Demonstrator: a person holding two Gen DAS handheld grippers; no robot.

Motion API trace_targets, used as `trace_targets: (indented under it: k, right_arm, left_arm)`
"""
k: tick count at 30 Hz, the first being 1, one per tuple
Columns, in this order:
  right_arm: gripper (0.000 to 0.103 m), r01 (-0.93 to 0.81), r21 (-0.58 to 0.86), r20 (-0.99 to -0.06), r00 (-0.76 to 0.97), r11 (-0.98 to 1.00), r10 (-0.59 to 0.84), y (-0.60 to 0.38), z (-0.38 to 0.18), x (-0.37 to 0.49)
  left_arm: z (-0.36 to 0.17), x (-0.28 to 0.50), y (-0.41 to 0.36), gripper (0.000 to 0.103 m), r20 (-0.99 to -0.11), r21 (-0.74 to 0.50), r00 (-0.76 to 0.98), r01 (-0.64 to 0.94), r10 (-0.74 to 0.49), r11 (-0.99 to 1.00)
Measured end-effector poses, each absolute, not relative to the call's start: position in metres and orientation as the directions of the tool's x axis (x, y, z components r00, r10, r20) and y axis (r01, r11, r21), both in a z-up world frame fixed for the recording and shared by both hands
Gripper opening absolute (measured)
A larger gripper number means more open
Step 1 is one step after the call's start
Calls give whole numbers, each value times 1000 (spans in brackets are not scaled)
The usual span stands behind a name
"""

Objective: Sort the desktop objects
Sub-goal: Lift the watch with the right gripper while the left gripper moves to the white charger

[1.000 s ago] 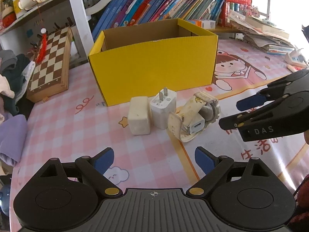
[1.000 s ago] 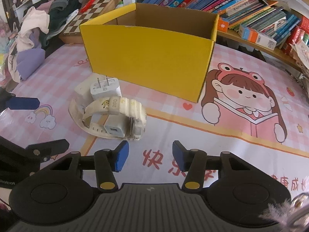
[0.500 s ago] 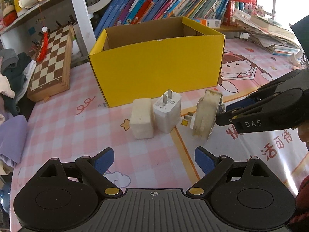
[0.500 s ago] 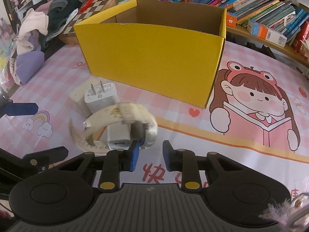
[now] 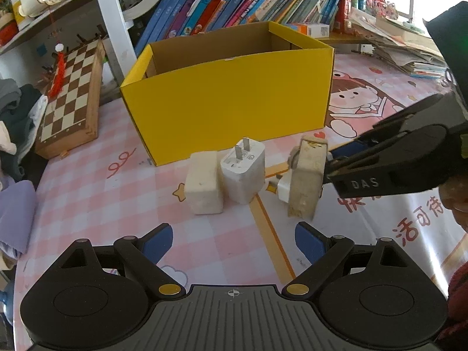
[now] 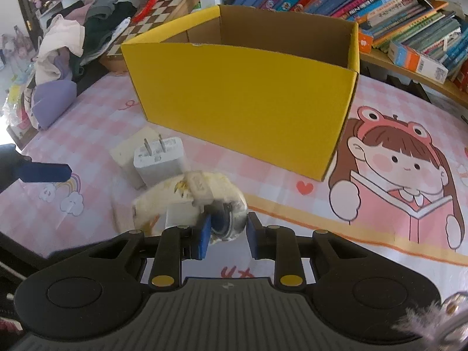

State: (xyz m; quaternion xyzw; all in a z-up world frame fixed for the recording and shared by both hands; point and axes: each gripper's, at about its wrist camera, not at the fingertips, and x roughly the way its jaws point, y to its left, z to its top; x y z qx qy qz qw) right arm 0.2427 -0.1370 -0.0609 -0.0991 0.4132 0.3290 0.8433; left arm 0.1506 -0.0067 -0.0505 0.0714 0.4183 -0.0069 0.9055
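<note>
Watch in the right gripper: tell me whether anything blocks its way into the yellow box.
Nothing visible does. The right gripper holds the watch in front of the yellow box, whose top is open. The white charger and cream block stand off to the side, not between watch and box; only the near wall must be cleared.

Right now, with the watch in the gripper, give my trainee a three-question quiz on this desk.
1. True or false: the right gripper is shut on the cream watch.
2. Which item has its two prongs pointing up? A) white charger B) cream block C) chessboard
3. Fill in: the left gripper is ___ and holds nothing.

Key: 1 true; 2 A; 3 open.
</note>
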Motion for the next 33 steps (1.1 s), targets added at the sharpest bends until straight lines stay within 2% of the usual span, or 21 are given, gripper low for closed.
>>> trace_targets:
  k: [12, 25, 28, 30, 33]
  right_arm:
    - [16, -597, 215, -742, 415, 773, 527, -157, -51, 247]
    - [16, -464, 270, -762, 433, 844, 482, -196, -48, 250]
    - [16, -477, 257, -761, 437, 841, 480, -197, -49, 248]
    - [16, -485, 252, -759, 438, 838, 482, -197, -49, 248]
    - [16, -492, 248, -758, 438, 834, 484, -197, -50, 250]
  left_arm:
    - [-51, 153, -16, 93, -761, 113, 648, 111, 14, 987]
    - [-54, 157, -21, 90, -762, 109, 648, 118, 7, 987]
    - [-52, 161, -20, 82, -745, 136, 666, 95, 39, 986]
    - [-52, 167, -17, 61, -742, 133, 669, 83, 43, 988]
    - [-52, 177, -14, 44, -741, 128, 670, 83, 40, 988]
